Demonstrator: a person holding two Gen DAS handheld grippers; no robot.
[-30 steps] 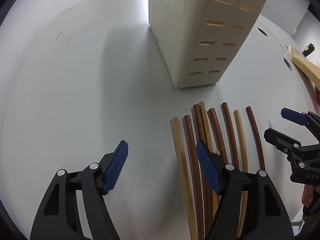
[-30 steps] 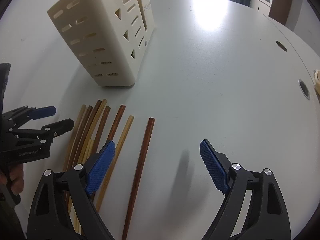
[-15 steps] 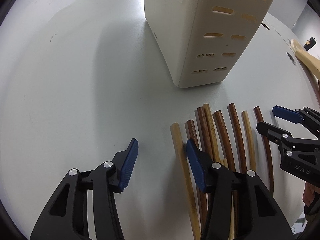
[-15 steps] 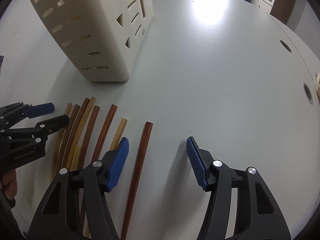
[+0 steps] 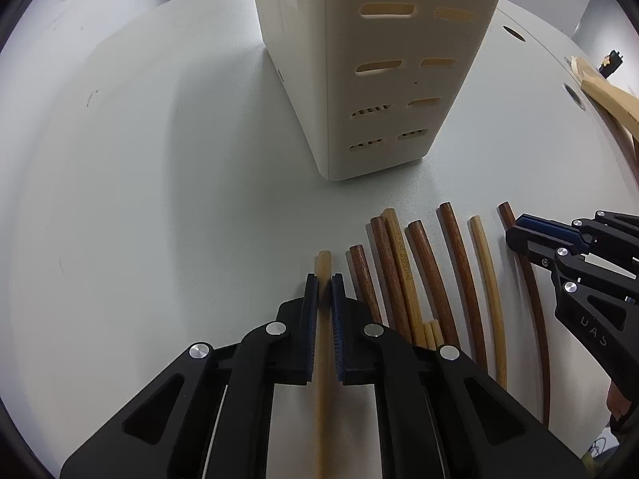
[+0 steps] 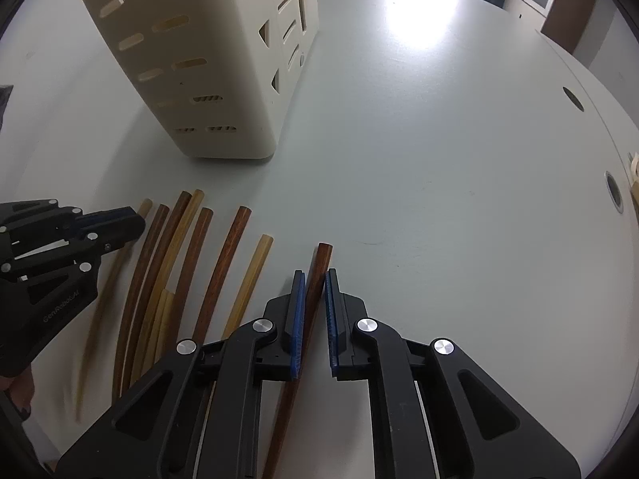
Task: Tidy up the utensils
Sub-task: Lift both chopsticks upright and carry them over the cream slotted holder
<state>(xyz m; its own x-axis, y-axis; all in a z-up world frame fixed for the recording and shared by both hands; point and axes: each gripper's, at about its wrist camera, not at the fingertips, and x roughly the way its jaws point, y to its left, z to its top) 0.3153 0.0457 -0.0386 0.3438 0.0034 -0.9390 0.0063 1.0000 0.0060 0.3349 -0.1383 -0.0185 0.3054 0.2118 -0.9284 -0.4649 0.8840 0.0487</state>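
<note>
The left tool (image 5: 324, 279) is clenched on the pale chopstick (image 5: 323, 263) at the left end of the row on the counter (image 5: 139, 199); lift it straight so its neighbour, a dark stick (image 5: 361, 275) just beside, stays put. Loose chopsticks (image 6: 223, 267) lie between the tools, some overlapping. The right tool (image 6: 313, 277) grips the dark chopstick (image 6: 321, 255) at the row's right end, though its right pad may not quite touch. The slotted cream holder (image 6: 207, 60) stands upright beyond the tips, near enough to catch a raised stick.
</note>
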